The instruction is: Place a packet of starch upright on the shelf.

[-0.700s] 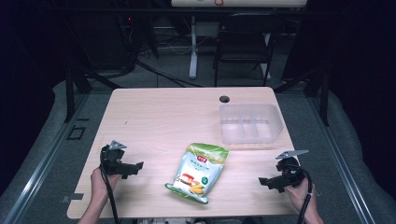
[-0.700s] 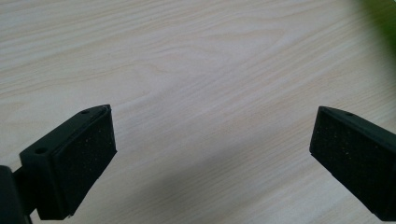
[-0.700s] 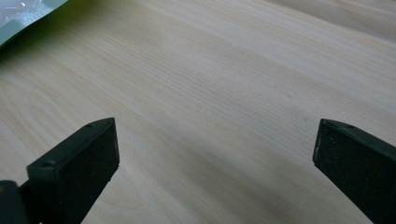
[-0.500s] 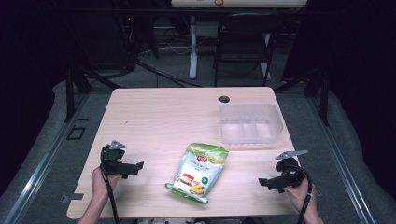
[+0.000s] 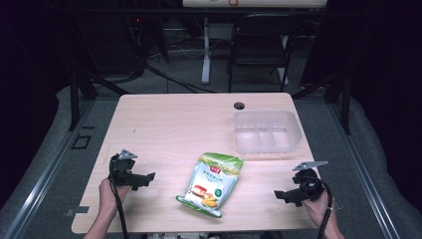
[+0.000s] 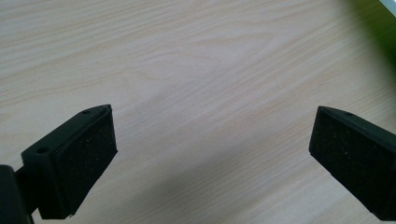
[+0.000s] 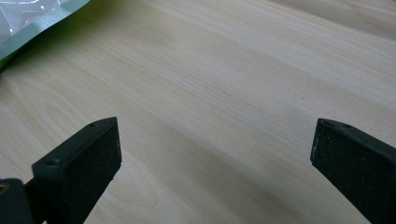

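- Snack bag (image 5: 209, 183): 1, green, flat on surface (image 5: 169, 129), near front edge, btwn both grippers.
- Left hand-held gripper (image 5: 149, 177): jaws apart, empty.
- Right hand-held gripper (image 5: 279, 194): jaws apart, empty.
- Clear tray (image 5: 266, 131): 1, back right.

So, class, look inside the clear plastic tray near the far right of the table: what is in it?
The clear tray has moulded compartments, and the ones that show hold nothing. Pale table shows through its base. The snack bag lies outside it, nearer the person.
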The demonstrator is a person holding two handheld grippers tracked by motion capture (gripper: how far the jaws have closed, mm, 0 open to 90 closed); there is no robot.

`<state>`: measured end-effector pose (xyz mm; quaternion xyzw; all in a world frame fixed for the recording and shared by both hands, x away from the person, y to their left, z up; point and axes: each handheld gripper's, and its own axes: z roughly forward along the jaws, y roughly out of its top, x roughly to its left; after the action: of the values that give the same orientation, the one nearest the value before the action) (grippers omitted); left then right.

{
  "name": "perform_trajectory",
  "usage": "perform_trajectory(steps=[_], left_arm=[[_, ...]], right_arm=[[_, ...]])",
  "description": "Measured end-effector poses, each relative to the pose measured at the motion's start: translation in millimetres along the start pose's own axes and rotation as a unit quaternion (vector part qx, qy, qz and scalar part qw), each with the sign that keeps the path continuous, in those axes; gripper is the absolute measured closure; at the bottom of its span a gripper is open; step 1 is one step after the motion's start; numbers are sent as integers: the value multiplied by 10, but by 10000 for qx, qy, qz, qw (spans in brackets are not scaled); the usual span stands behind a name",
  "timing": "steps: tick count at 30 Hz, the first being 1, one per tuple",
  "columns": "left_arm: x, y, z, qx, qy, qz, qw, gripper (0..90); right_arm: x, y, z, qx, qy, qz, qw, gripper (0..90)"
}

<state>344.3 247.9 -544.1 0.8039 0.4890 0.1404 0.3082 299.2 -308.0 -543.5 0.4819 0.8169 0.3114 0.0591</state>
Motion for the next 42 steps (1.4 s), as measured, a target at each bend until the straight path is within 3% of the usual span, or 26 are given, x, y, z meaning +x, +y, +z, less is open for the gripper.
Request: perform_trajectory(steps=[8, 16, 23, 30, 42], left_arm=[[-16, 2, 8, -16, -60, 63, 10000, 8], [-23, 0, 0, -56, -88, 88, 9999, 8], [-37, 7, 14, -37, -120, 132, 9998, 8], [-38, 0, 4, -51, -106, 138, 9998, 8], [-33, 0, 8, -26, -171, 147, 9997, 8]], right_arm=[[104, 65, -6, -2, 81, -161, 9998, 15], [214, 174, 59, 14, 485, -166, 9987, 24], [339, 288, 125, 64, 589, -381, 9975, 30], [378, 377, 177, -33, 765, -329, 9965, 45], [539, 595, 360, 85, 953, -555, 9939, 83]])
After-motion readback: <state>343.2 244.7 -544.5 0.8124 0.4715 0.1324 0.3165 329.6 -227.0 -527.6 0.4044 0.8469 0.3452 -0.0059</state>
